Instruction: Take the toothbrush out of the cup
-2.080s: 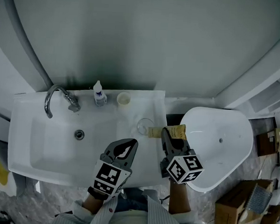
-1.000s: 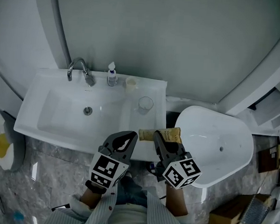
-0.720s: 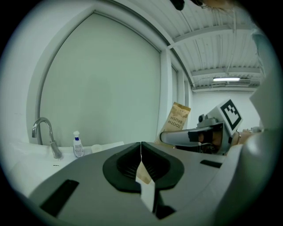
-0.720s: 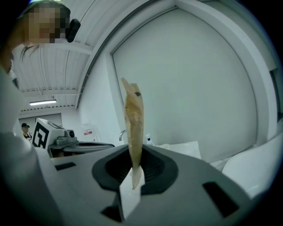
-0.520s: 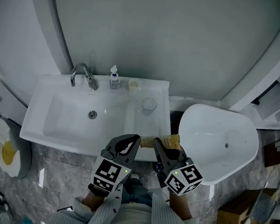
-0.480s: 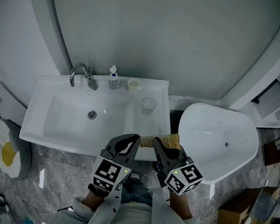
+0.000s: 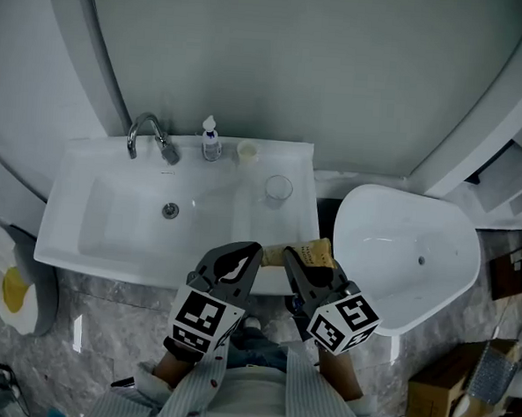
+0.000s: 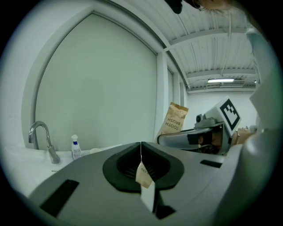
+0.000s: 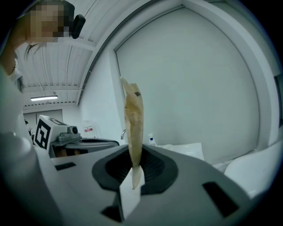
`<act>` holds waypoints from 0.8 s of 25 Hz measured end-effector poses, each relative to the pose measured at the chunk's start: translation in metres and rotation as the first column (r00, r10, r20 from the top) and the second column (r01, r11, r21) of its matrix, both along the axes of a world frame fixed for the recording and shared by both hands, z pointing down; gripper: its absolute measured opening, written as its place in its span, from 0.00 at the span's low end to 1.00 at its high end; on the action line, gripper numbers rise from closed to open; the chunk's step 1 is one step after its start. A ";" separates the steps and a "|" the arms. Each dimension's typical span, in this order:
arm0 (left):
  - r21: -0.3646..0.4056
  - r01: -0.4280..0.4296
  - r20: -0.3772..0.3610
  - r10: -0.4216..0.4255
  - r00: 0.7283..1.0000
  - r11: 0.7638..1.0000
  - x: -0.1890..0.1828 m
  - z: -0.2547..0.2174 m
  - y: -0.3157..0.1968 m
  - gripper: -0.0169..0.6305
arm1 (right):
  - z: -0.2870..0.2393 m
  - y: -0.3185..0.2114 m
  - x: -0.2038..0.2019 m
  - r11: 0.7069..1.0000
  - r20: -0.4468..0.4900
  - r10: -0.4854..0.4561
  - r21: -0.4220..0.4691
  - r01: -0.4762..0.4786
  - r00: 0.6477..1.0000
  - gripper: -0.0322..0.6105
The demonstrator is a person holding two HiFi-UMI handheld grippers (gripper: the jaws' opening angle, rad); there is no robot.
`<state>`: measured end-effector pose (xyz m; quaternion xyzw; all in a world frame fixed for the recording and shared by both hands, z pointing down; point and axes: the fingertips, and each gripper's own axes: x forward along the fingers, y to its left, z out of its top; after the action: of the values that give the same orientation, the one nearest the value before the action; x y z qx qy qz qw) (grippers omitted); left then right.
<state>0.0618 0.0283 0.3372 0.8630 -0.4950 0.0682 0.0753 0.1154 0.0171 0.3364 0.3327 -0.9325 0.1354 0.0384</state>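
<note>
A brown paper toothbrush packet [image 7: 309,251] printed "TOOTH BRUSH" is clamped in my right gripper [image 7: 293,256], which is shut on its lower end; the packet [image 9: 133,128] rises upright from the jaws. It hangs over the front right corner of the sink. The clear glass cup [image 7: 278,187] stands farther back on the sink ledge and looks empty. My left gripper [image 7: 243,253] hovers just left of the packet, shut, with a small brown paper scrap [image 8: 143,173] pinched in its seam. From the left gripper view the packet [image 8: 174,119] and right gripper [image 8: 199,137] show at the right.
White sink [image 7: 110,229] with chrome faucet [image 7: 147,135], a small bottle [image 7: 211,140] and a cream cup [image 7: 246,150] on the back ledge. A white basin-shaped fixture [image 7: 416,266] stands to the right. Cardboard boxes [image 7: 462,383] lie on the marble floor.
The packet in my right gripper has come away from the glass cup toward the sink's front edge. Both grippers keep the same grip, and the head view has shifted.
</note>
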 end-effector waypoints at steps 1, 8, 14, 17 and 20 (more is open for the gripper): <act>0.002 0.000 -0.001 0.000 1.000 1.000 -0.002 -0.001 -0.001 0.05 | 0.000 -0.001 -0.002 1.000 -0.001 -0.002 0.001 0.002 1.000 0.12; 0.004 0.007 -0.011 -0.007 1.000 1.000 -0.005 -0.001 -0.007 0.05 | 0.000 -0.007 -0.005 1.000 -0.005 -0.006 0.002 0.006 1.000 0.13; 0.002 0.005 -0.013 -0.005 1.000 1.000 -0.004 -0.001 -0.011 0.05 | 0.000 -0.008 -0.006 1.000 -0.012 -0.010 0.001 0.010 1.000 0.12; 0.002 0.003 -0.014 -0.003 1.000 1.000 -0.002 0.001 -0.013 0.05 | 0.001 -0.010 -0.004 1.000 -0.016 -0.010 -0.003 0.010 1.000 0.13; 0.000 0.000 -0.012 0.000 1.000 1.000 0.000 0.002 -0.013 0.05 | 0.004 -0.011 -0.002 1.000 -0.016 -0.006 -0.010 0.006 1.000 0.13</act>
<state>0.0618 0.0150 0.3393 0.8633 -0.4946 0.0630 0.0780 0.1138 0.0061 0.3403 0.3306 -0.9325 0.1371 0.0478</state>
